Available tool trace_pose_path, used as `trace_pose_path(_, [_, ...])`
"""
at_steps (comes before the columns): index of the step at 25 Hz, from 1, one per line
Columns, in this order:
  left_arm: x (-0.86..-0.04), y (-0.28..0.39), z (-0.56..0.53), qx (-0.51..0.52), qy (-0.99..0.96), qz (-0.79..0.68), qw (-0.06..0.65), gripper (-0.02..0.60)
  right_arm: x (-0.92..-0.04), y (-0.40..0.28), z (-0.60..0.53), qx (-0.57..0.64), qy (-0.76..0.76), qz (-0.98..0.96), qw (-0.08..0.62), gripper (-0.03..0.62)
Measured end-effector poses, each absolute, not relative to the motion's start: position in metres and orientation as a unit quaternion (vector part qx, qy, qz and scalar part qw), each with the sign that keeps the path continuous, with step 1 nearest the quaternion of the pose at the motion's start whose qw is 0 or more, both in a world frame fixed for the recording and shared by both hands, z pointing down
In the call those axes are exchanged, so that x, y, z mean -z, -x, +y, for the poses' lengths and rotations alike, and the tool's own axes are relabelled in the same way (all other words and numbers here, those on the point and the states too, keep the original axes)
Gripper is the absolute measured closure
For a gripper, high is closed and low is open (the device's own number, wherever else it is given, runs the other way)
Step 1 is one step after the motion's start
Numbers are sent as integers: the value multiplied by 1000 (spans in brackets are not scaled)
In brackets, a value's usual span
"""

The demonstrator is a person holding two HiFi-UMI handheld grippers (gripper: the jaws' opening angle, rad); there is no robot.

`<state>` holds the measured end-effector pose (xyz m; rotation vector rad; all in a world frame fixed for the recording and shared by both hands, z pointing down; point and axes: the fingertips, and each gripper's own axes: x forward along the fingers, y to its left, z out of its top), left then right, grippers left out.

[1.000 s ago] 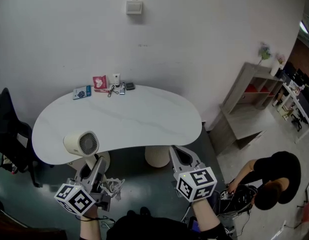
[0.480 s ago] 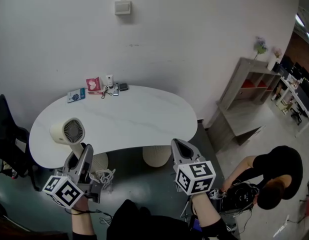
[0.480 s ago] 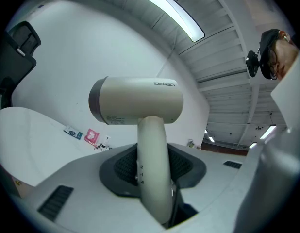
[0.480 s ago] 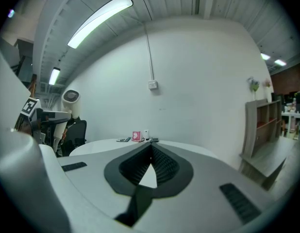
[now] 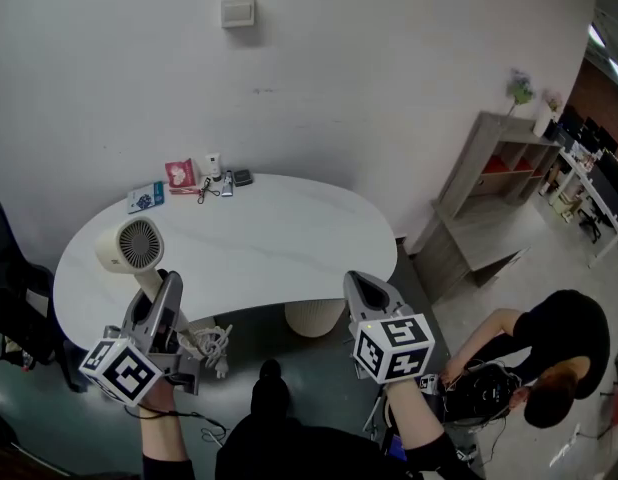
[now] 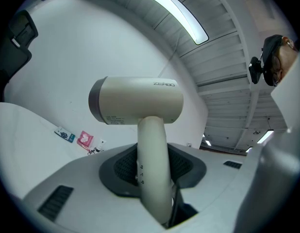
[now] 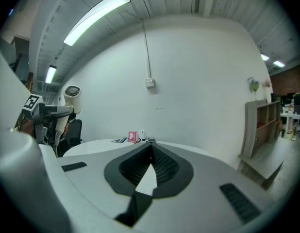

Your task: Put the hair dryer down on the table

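Observation:
A cream hair dryer [image 5: 129, 246] with a round grey rear grille is held upright above the left end of the white table [image 5: 279, 238]. My left gripper [image 5: 159, 293] is shut on its handle, below the barrel. In the left gripper view the handle [image 6: 152, 169] runs up between the dark pads to the barrel [image 6: 140, 101]. Its cable [image 5: 204, 343] hangs in a loose bundle beside the gripper. My right gripper [image 5: 361, 288] hovers off the table's near edge, shut and holding nothing; in its own view its pads meet at the tips [image 7: 151, 147], and the hair dryer [image 7: 71, 93] shows far left.
Several small items, a pink box among them [image 5: 179, 173], lie along the table's far edge by the wall. A wooden shelf unit [image 5: 489, 188] stands at the right. A person in black [image 5: 549, 348] bends over on the floor at right. A dark chair [image 5: 9, 268] sits left.
The left gripper has carried the hair dryer left and farther out, from the table's near edge to over its left end. The right gripper has barely moved.

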<state>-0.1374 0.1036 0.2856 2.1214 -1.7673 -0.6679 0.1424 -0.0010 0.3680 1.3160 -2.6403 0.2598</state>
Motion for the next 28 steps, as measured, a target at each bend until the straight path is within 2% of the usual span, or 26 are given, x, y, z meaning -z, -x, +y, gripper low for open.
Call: trace_pose_path(28, [-293, 174, -53, 221, -769, -572, 182, 433, -391, -97, -113, -113, -475, -865, 116, 592])
